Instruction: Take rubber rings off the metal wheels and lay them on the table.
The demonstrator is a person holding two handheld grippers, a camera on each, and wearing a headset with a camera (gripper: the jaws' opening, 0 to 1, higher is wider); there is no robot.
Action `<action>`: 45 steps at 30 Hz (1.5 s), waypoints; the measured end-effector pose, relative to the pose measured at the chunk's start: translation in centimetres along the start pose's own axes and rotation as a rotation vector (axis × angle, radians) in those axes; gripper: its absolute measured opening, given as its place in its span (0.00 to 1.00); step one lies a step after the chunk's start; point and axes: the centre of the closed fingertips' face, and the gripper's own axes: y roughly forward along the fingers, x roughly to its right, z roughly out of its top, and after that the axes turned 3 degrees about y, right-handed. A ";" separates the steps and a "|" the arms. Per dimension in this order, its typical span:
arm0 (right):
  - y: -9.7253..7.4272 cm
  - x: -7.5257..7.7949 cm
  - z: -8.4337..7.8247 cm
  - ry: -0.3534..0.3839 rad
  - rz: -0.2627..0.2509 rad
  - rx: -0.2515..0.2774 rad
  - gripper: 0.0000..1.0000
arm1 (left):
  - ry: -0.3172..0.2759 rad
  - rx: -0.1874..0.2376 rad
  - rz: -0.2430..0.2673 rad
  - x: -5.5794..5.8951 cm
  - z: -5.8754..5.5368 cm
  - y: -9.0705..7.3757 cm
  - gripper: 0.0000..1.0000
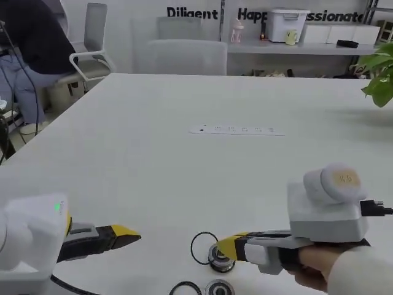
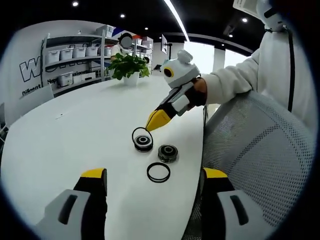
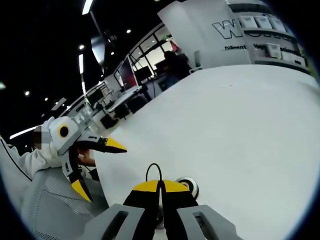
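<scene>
My right gripper (image 1: 221, 247) (image 3: 160, 186) is shut on a black rubber ring (image 1: 202, 246) (image 3: 153, 172). The ring stands as a loop against a metal wheel (image 1: 221, 258) (image 2: 143, 142) (image 3: 188, 185) near the table's front edge. A second wheel (image 1: 219, 287) (image 2: 168, 153) sits just in front of it, bare of a ring. Another loose ring (image 1: 185, 288) (image 2: 158, 172) lies flat beside that wheel. My left gripper (image 1: 132, 235) (image 2: 152, 175) (image 3: 99, 168) hovers open to the left, a hand's width from the parts, with nothing between its jaws.
A white socket strip (image 1: 236, 129) lies mid-table. A potted plant (image 1: 381, 74) stands at the right edge. Grey chairs (image 1: 184, 55) line the far side, and a person (image 1: 31, 43) sits at the far left. A mesh chair (image 2: 250, 150) is beside the near edge.
</scene>
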 end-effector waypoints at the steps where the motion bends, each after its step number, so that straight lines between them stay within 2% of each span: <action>1: 0.1 -0.4 -0.1 0.008 0.010 -0.002 0.00 | -0.001 -0.001 -0.001 0.0 0.0 0.0 0.74; 5: 0.4 -1.5 -0.5 0.013 0.042 -0.018 0.00 | -0.001 -0.009 -0.002 0.1 -0.2 0.1 0.75; 9: 1.0 -2.7 -1.4 -0.005 0.069 -0.057 0.00 | 0.003 -0.020 -0.009 0.3 -0.4 0.2 0.75; 20: 1.9 -3.9 -3.9 -0.059 0.092 -0.149 0.00 | -0.004 -0.034 -0.016 0.4 -0.8 0.4 0.74; 28: 2.3 -3.6 -5.0 -0.077 0.069 -0.189 0.00 | -0.005 -0.040 -0.020 0.5 -0.9 0.4 0.73; 37: 2.3 -2.9 -5.1 -0.058 0.045 -0.193 0.00 | -0.010 -0.047 -0.023 0.4 -1.2 0.4 0.72; 45: 2.3 -2.7 -5.4 -0.077 0.030 -0.208 0.00 | -0.011 -0.049 -0.023 0.4 -1.3 0.4 0.71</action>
